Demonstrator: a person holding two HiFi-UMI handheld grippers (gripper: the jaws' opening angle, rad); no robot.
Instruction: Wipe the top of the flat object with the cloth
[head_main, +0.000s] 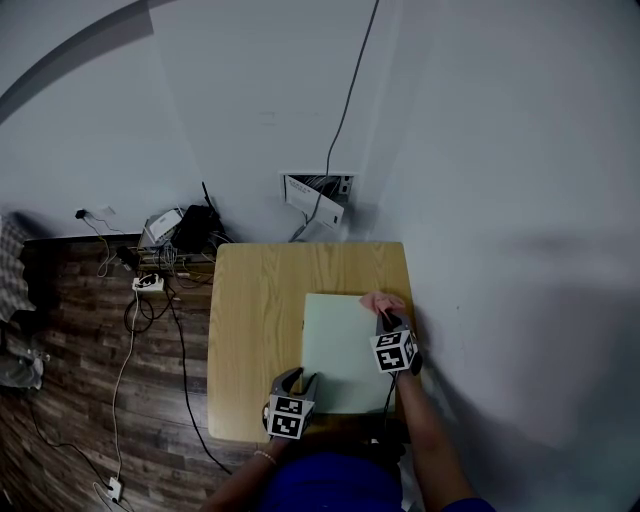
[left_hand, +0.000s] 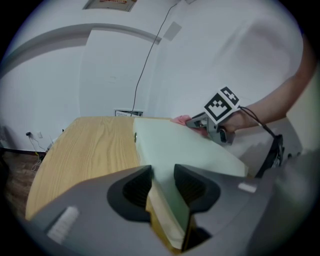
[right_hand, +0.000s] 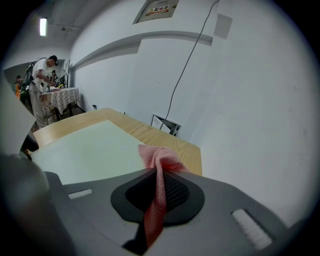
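left gripper (left_hand: 162, 186), half-closed, clamps the near corner of the flat object (head_main: 345, 345) on the table (head_main: 255, 310). right gripper (right_hand: 159, 192), jaws together, pinches the cloth (right_hand: 161, 159) at the object's far edge. risk: wiping drag could pull the thinly pinched cloth free.

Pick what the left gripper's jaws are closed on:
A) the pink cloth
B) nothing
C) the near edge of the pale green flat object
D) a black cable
C: in the left gripper view, the left gripper has its jaws pressed on the edge of the pale green flat object, while the pink cloth sits in the right gripper.
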